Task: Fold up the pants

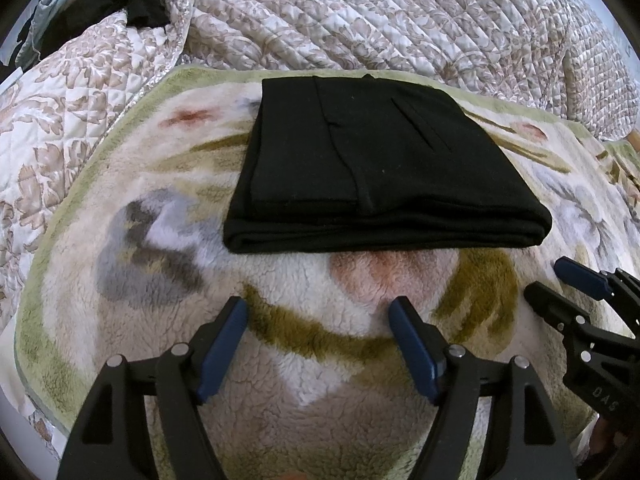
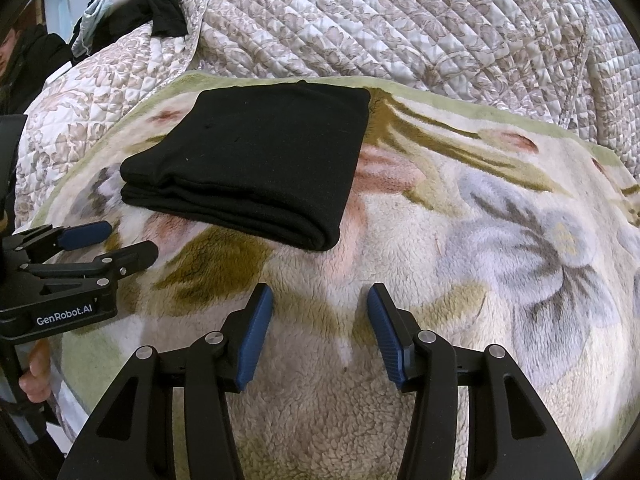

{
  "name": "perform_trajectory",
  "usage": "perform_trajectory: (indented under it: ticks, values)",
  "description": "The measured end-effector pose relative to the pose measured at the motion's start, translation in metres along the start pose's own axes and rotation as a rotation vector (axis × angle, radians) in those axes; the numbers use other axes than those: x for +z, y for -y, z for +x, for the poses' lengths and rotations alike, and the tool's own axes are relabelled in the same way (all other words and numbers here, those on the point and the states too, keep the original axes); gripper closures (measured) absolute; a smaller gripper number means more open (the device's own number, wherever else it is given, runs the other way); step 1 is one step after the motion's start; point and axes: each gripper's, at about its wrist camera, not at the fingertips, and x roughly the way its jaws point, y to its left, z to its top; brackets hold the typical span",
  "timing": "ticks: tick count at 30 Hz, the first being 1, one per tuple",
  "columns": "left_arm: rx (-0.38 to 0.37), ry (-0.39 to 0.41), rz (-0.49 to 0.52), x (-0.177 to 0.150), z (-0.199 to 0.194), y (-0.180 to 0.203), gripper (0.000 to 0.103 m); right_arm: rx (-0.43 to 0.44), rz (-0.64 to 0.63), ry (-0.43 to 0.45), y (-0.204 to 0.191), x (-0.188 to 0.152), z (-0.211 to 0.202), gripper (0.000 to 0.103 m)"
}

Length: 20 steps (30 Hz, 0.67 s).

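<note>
Black knit pants (image 1: 372, 160) lie folded in a thick rectangular stack on the fleecy floral cream-and-green blanket (image 1: 132, 320); left gripper (image 1: 318, 344) and right gripper (image 2: 320, 336) hover near the stack, jaws spread wide, holding nothing. Risk: a finger catching the front fold edge would drag layers askew; plush pile could snag. Quilted beige floral bedspread (image 2: 400, 24) behind; dark clothes heaped at far left.
</note>
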Motion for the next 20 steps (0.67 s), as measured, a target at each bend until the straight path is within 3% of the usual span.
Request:
perform_trajectory:
  ticks: [20]
  values:
    - [0.001, 0.004, -0.001, 0.0001, -0.0002, 0.0012, 0.026, -0.001, -0.005, 0.003, 0.0006, -0.0002, 0.0008, 0.052]
